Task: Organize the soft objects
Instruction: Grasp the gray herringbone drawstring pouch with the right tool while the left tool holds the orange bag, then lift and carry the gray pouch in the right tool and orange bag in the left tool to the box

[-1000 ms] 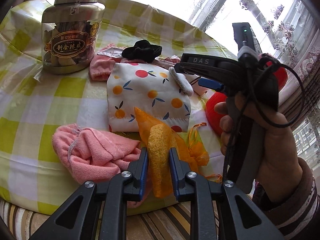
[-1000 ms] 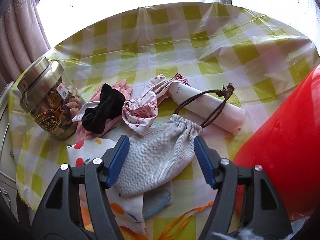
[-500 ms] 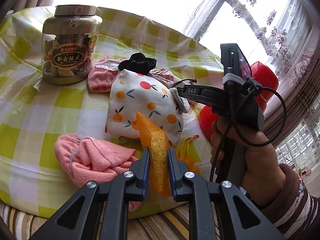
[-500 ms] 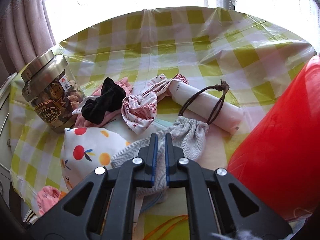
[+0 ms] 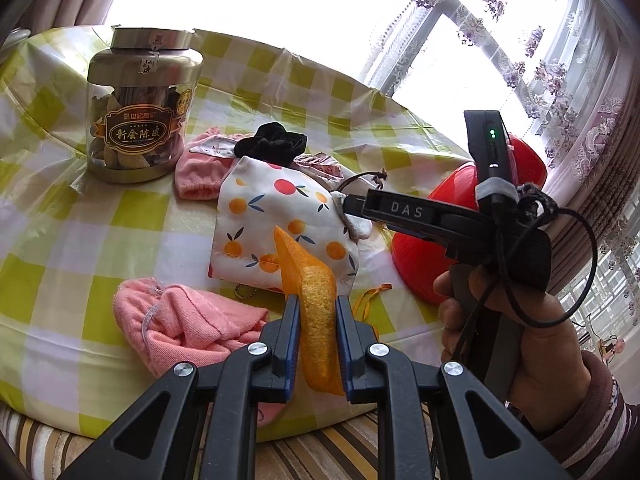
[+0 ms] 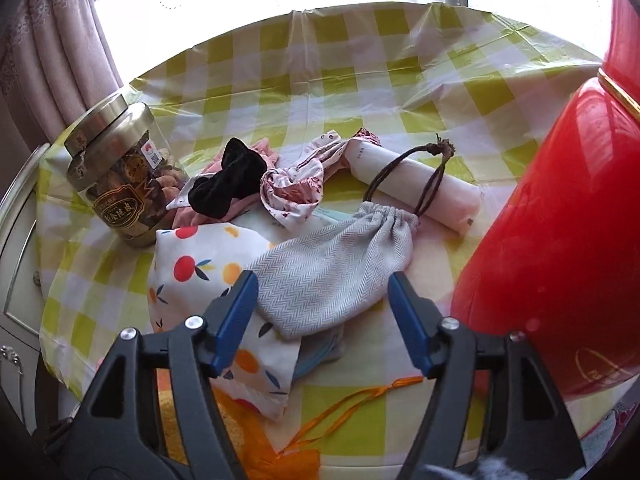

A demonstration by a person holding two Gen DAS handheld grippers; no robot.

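**Soft stuff mostly still unsorted**

While most of it sits loose by the jar [image 5: 142, 108], sorting looks barely started. Fruit-print pouch [image 5: 280, 224] lies right of the jar, grey bag [image 6: 332, 268] on top. Left gripper [image 5: 316, 316] pinches the orange pouch [image 5: 316, 300]. Right gripper [image 6: 320, 304], clamped on the bag half a second ago, now gapes wide around it.

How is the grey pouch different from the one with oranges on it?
The grey pouch is plain herringbone weave; the fruit-print pouch is white with orange and red fruit. The grey pouch has a brown drawstring; none shows on the fruit-print pouch. The grey pouch lies partly on top of it. Both are soft cloth bags.
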